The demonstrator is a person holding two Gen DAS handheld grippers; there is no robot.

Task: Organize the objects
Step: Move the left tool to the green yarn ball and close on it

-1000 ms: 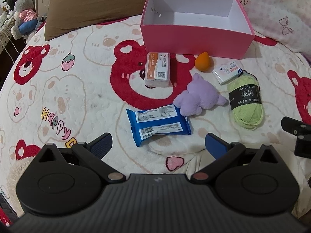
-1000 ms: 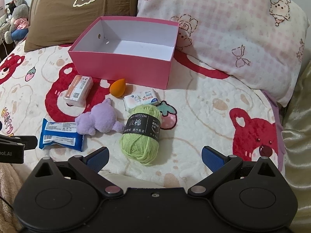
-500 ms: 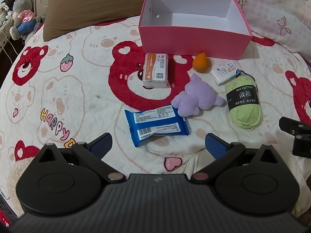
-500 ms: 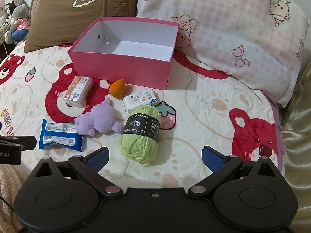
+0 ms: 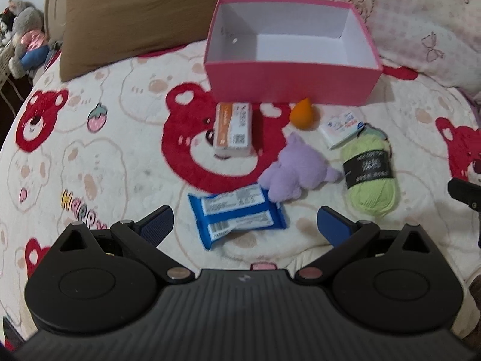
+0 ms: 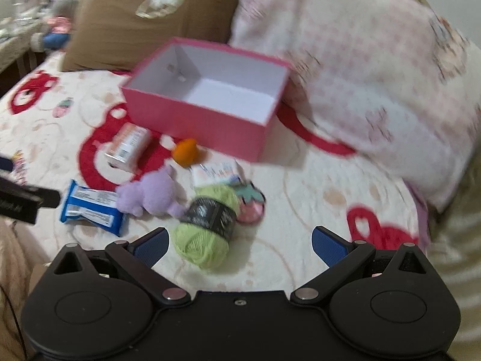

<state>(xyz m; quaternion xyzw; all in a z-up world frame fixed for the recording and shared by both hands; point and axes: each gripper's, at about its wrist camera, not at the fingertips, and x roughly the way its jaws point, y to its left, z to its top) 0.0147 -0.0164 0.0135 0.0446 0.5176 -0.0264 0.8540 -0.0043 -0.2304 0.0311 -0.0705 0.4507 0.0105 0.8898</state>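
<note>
So both sets of jaws are spread wide, holding nothing. The lime-green yarn skein with a black band (image 6: 207,234) lies on the bed just ahead of the right gripper (image 6: 237,242), toward its left finger, long axis running diagonally away toward the empty pink cardboard box (image 6: 210,102). The left gripper (image 5: 243,225) sits nearer the blue wipes packet (image 5: 237,215).

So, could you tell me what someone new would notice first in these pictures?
Probably the empty pink box at the back of the bear-print blanket, in front of the pillows. Next, the small things scattered before it: green yarn, a purple plush, an orange sponge and a blue packet. Both open tongs, left and right, hold nothing.
</note>
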